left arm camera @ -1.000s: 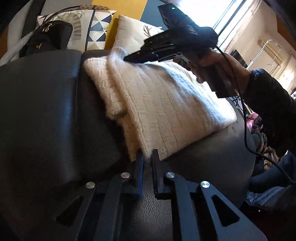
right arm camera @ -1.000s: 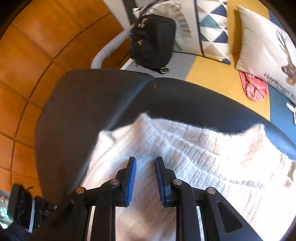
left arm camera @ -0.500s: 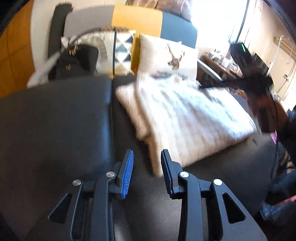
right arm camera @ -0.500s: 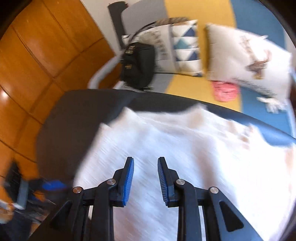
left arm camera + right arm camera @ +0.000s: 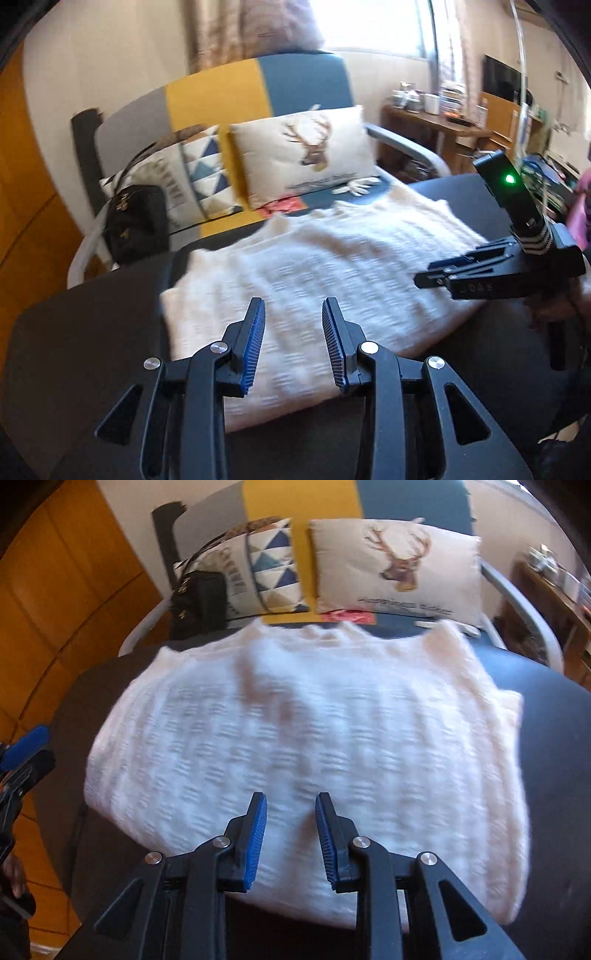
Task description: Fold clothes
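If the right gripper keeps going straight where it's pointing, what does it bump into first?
Most likely the folded white sweater on the dark seat. The right gripper has open, empty jaws and aims down at the knit just ahead, though the exact gap is hard to judge.

1. Left gripper (image 5: 293,317) tilts downward, its blue-padded jaws parted with nothing between them.
2. Right gripper (image 5: 290,806) also tilts downward, jaws parted and empty; in the left wrist view it appears side-on at the right edge (image 5: 430,275).
3. The left gripper's edge shows at the left border of the right wrist view (image 5: 22,753).
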Motion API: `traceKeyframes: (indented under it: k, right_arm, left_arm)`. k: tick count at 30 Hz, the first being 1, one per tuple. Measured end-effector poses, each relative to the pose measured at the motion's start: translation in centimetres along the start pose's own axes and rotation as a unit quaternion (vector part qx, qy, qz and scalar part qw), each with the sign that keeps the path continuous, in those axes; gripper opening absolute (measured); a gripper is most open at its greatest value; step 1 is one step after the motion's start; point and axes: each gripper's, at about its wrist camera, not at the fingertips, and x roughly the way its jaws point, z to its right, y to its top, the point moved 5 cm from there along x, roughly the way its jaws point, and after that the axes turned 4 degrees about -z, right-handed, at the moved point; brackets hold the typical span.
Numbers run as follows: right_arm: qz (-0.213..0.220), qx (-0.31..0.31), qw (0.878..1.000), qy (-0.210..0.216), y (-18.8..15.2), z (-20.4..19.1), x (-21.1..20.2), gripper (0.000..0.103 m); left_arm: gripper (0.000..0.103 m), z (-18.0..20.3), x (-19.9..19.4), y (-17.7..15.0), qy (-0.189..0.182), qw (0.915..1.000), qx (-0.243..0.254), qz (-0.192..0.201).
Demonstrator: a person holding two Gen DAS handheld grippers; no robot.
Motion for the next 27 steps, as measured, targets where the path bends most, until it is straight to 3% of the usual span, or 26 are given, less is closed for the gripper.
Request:
traceKeyframes:
  k: [11, 19, 27]
  right_arm:
    - [0.02, 0.079, 0.996, -0.03, -3.3, 9.4, -3.7, 0.027]
    - [0.023, 0.103, 0.994, -0.029, -4.6, 11.9, -4.6, 0.027]
    - [0.024, 0.145, 0.989, 0.003, -5.2, 13.7, -5.8, 0.03]
  left_arm:
    - [0.035, 6.9, 1.5, 0.2, -0.012, 0.9981, 0.056, -0.024]
    - [0.035, 8.0, 2.5, -0.3, -0.015, 0.9966, 0.07, -0.041]
    - [0.035, 1.8, 5.4, -2.7, -0.036, 0.9947, -0.039, -0.087]
